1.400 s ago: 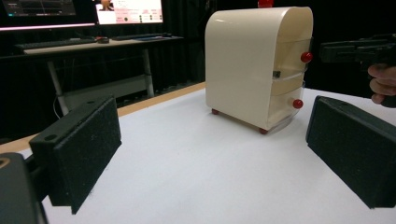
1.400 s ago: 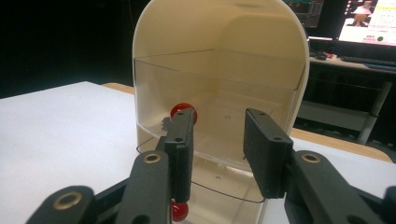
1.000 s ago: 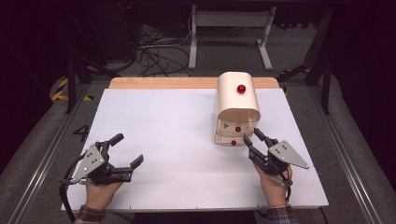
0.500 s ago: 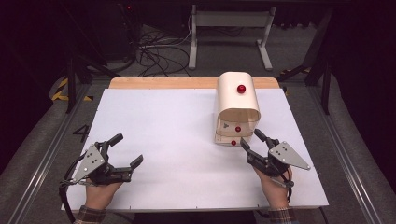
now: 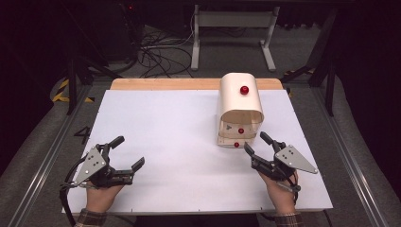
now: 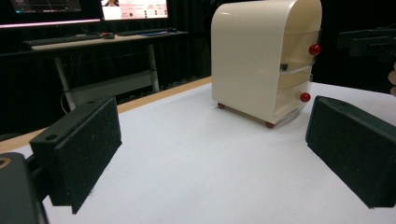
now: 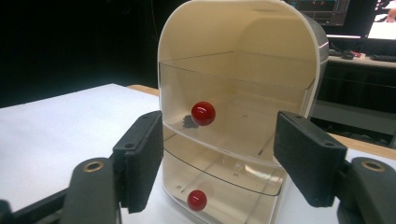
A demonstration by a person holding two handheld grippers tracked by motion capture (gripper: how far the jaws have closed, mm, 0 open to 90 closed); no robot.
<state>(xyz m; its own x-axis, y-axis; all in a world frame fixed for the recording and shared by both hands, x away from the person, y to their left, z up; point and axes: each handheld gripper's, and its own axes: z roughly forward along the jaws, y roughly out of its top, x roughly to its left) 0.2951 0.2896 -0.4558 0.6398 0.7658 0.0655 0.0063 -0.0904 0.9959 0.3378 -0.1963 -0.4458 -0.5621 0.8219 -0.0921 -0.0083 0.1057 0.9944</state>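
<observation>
Right gripper (image 5: 254, 144) sits just in front of the cream plastic drawer cabinet with a rounded top (image 5: 240, 101), and its fingers (image 7: 140, 158) have just been spreading; compared with a second ago the gap is plainly wider, and nothing lies between them. In the right gripper view the fingers flank the cabinet's front without touching, the lower drawer's red round knob (image 7: 196, 199) low between them. Judgement: this reads as either a let-go of a knob after a drawer move or an opening-up ahead of a grasp; the lower clear drawer (image 7: 224, 186) stands slightly out from the cabinet face, so the drawer work is under way, not finished. Left gripper (image 5: 126, 153) rests well to the left of the cabinet on the white counter (image 5: 165, 123), fingers (image 6: 81, 149) wide, holding nothing, unmoved from the earlier frames. Count: two grippers; one cabinet; two clear drawers seen from the front, upper (image 7: 233, 102) and lower; three red knobs in the high view, one on the cabinet's top (image 5: 244, 90). Cabinet stands right of centre, toward the counter's far edge.
</observation>
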